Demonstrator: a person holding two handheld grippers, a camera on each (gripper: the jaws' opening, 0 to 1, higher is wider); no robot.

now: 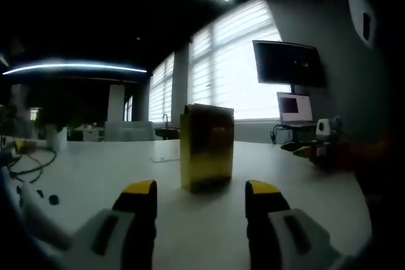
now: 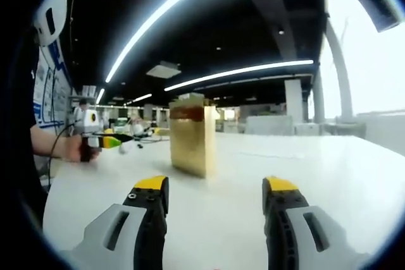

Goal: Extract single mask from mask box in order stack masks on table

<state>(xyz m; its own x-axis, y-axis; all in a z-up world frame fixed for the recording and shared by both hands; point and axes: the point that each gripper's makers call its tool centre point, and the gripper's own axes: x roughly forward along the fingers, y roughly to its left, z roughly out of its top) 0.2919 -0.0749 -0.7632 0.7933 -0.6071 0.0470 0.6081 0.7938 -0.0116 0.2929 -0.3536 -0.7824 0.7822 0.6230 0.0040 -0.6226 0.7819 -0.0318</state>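
A wide white table ran under both grippers, pale and mostly bare. On it the gold mask box stood upright, straight ahead of the left gripper and well apart from it; in the right gripper view the same box rose beyond the right gripper, a little to its left. Both grippers hovered low over the tabletop, their yellow-tipped jaws spread wide with nothing between them. At the table's edge a person's hand gripped the other gripper. Black cables lay on the far side of the table.
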